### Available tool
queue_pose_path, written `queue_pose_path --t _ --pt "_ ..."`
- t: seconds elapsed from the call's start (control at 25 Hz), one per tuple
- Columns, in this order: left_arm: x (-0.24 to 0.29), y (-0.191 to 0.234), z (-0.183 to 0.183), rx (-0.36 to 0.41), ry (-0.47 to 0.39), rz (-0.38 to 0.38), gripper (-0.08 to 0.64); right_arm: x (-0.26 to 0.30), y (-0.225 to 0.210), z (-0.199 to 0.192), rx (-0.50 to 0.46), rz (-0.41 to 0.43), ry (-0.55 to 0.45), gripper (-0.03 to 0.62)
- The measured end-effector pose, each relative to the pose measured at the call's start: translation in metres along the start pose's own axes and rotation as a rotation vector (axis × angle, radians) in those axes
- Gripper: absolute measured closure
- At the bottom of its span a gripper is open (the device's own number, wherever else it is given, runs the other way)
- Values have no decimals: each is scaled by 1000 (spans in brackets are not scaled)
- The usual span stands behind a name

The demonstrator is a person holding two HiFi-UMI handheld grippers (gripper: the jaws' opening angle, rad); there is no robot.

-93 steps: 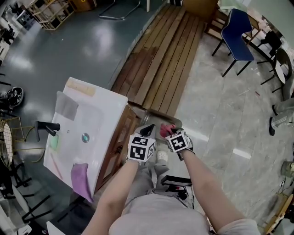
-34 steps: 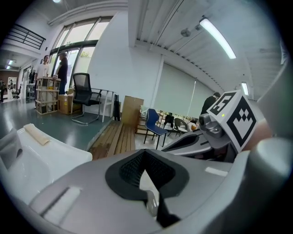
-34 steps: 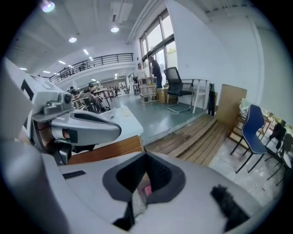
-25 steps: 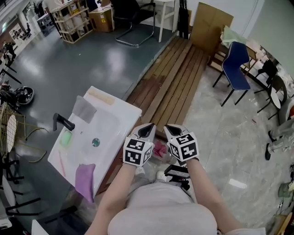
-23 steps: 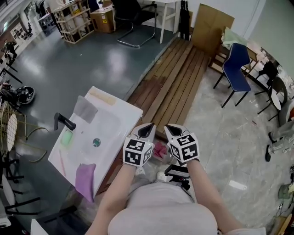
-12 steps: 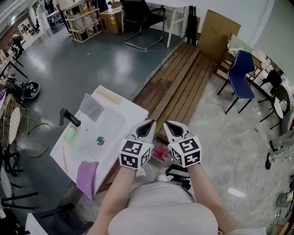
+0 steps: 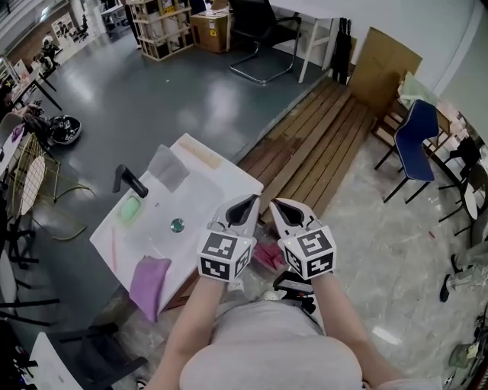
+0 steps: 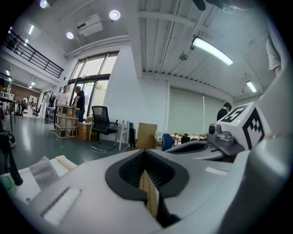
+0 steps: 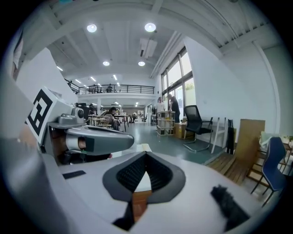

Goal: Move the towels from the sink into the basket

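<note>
The white sink [image 7: 200,192] stands on the left of the head view. A grey towel [image 7: 168,167] lies at its far end, and a purple towel [image 7: 149,278] hangs over its near edge. A pink towel [image 7: 268,256] lies low down beside the sink, just below the grippers; the basket around it is not clear to see. My left gripper [image 7: 245,204] and right gripper [image 7: 279,206] hover side by side in front of me, both shut and empty. The left gripper [image 8: 144,154] looks past the grey towel [image 8: 43,170]. The right gripper [image 9: 145,155] holds nothing.
A black faucet [image 7: 130,181] and a green soap piece [image 7: 129,207] sit at the sink's left side, the drain [image 7: 177,225] in its middle. Wooden planks [image 7: 320,141] run away to the right. A blue chair [image 7: 415,133] stands far right, shelving [image 7: 164,23] at the back.
Both grippers have risen from over the pink towel and stay shut together. My head view has swung, so the sink now sits further right and higher in the picture.
</note>
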State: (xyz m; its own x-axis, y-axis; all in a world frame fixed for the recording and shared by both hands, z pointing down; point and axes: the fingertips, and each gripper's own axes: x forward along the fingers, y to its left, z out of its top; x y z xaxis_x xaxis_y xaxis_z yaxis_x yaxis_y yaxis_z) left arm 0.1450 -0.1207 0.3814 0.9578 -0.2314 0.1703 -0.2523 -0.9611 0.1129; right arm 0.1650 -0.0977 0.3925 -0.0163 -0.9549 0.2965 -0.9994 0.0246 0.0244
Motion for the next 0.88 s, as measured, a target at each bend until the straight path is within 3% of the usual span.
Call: queue_pose_path --t 0.88 --pt "-67 134 2 -83 -39 305 557 102 76 35 -101 248 2 574"
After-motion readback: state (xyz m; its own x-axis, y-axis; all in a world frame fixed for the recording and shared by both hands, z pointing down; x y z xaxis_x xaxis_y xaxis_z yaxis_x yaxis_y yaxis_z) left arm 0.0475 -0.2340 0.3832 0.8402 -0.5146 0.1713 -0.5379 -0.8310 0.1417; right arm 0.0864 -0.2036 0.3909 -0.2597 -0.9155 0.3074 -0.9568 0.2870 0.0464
